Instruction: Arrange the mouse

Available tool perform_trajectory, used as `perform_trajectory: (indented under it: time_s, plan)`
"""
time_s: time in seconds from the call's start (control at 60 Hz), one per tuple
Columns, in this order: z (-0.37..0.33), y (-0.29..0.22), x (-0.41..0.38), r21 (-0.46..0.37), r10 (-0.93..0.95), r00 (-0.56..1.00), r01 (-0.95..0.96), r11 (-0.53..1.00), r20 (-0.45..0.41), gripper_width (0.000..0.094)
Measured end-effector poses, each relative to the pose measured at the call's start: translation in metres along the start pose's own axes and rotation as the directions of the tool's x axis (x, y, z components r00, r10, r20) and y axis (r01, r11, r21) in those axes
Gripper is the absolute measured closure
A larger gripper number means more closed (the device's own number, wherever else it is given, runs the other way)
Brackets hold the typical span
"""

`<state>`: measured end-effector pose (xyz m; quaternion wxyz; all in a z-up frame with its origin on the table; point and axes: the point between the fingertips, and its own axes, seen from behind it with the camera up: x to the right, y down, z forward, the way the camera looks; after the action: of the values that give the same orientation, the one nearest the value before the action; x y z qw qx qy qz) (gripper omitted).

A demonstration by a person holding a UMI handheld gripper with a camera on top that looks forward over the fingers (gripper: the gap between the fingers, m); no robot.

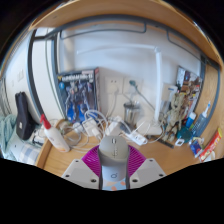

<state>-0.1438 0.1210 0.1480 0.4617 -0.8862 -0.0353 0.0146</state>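
Here the mouse (pixel 113 160) sits between the fingers (pixel 113 172), pinched by both pink pads, its long axis pointing straight ahead toward the cluttered counter (pixel 170 158) beyond.

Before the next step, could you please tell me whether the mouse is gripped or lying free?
Gripped: the mouse sits between the hand-held gripper fingers, both pink pads pressed against its sides.

Tongs (pixel 114 165) level, pointing forward, pads (pixel 94 160) closed onto grey mouse (pixel 114 158).
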Motion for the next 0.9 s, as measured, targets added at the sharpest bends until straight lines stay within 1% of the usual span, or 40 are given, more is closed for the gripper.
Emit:
perform_trajectory:
  time_s: [0.167,0.267,0.35,0.383,0.417,0.467,0.483,0.533,0.633,0.683,0.733,0.767,0.8,0.9]
  plan:
    - [0.033,0.090,-0.016,-0.153,-0.001,1.000,-0.001,0.988,-0.012,0.0632]
    - [0.045,0.132,-0.016,-0.218,-0.002,1.000,-0.002,0.976,-0.017,0.0633]
    - [0.049,0.155,-0.018,-0.245,0.013,1.000,-0.016,0.969,-0.013,0.0632]
    - [0.049,0.162,-0.018,-0.256,0.010,1.000,-0.013,0.967,-0.014,0.0612]
    - [0.049,0.160,-0.018,-0.237,0.006,1.000,-0.010,0.971,-0.016,0.0603]
    - [0.050,0.161,-0.017,-0.231,0.004,1.000,-0.008,0.973,-0.020,0.0555]
    - [0.050,0.162,-0.017,-0.231,0.008,1.000,-0.012,0.973,-0.020,0.0554]
    - [0.050,0.161,-0.018,-0.228,0.024,1.000,-0.028,0.973,-0.019,0.0501]
    - [0.049,0.165,-0.020,-0.259,0.036,0.999,-0.036,0.965,-0.004,0.0414]
    - [0.044,0.165,-0.017,-0.281,0.042,0.999,-0.045,0.959,-0.017,0.0311]
    - [0.036,0.155,-0.012,-0.275,0.039,0.999,-0.048,0.960,-0.039,0.0193]
    - [0.029,0.145,-0.009,-0.268,0.035,0.998,-0.048,0.962,-0.052,0.0139]
    - [0.020,0.134,-0.008,-0.258,0.038,0.997,-0.053,0.965,-0.063,0.0123]
    - [-0.014,0.087,-0.015,-0.211,0.057,0.996,-0.069,0.975,-0.063,0.0125]
